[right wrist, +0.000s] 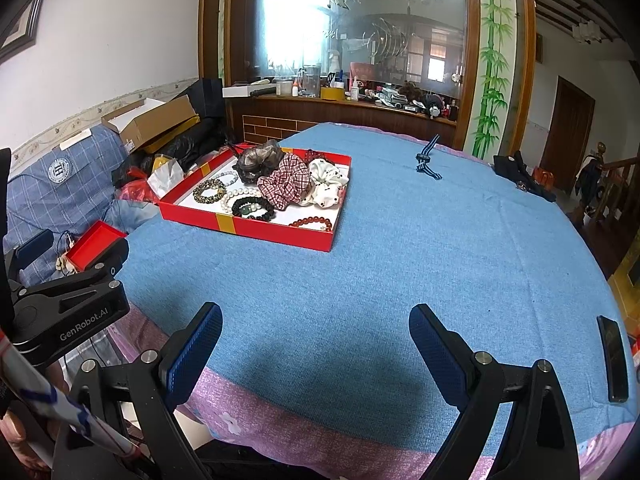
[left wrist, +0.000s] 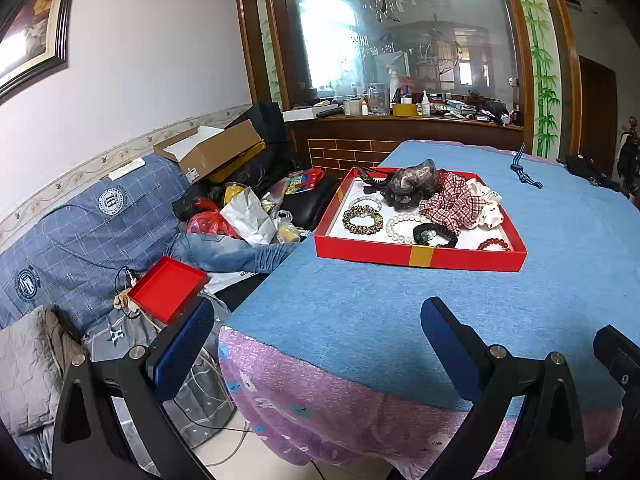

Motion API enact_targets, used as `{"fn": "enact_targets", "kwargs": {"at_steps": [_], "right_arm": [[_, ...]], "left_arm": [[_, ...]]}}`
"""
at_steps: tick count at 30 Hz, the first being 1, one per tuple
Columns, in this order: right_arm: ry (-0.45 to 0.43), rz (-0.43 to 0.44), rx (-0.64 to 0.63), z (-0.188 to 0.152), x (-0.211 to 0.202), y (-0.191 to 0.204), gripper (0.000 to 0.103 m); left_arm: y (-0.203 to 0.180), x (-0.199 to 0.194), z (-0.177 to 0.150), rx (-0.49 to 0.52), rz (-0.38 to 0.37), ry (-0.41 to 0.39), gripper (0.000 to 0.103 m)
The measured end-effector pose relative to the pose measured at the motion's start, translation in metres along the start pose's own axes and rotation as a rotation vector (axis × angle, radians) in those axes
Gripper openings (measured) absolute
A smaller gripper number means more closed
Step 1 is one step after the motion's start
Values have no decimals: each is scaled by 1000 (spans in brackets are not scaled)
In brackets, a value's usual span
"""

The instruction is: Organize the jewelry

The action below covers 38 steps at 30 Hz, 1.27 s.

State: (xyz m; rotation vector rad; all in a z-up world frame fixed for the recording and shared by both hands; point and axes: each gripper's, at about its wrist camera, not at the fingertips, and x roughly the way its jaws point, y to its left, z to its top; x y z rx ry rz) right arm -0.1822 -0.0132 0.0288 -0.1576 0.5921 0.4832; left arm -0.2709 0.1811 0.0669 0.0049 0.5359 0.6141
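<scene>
Blue cloth point(right wrist: 400, 260) covers the table, bearing a red tray point(right wrist: 248, 229).

Both wrist cameras face across the blue table point(left wrist: 360, 312) from its near edge, sharing the distant red tray point(right wrist: 248, 230)

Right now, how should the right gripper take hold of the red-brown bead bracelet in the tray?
Pinch the bead ring of the red-brown bead bracelet across one side, coming straight down. It lies flat in the near right corner of the red tray, whose walls block a sideways approach.
</scene>
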Motion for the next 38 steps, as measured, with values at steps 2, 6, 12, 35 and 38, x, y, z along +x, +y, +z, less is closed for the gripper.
{"fn": "enact_targets", "kwargs": {"at_steps": [2,6,12,35,38], "right_arm": [[1,0,0,0,0,0,97],[1,0,0,1,0,0,97],[1,0,-1,1,0,0,97],[4,-1,-2,0,0,-1,97],[3,-2,-1,0,0,-2,97]], "left_arm": [[0,0,0,1,0,-1,103],[1,0,0,0,2,-1,103],[1,-1,1,-2,-3,-3,103],[4,-4,3,-2,-38,14,103],[2,-2,3,5,-32,15,103]]}}
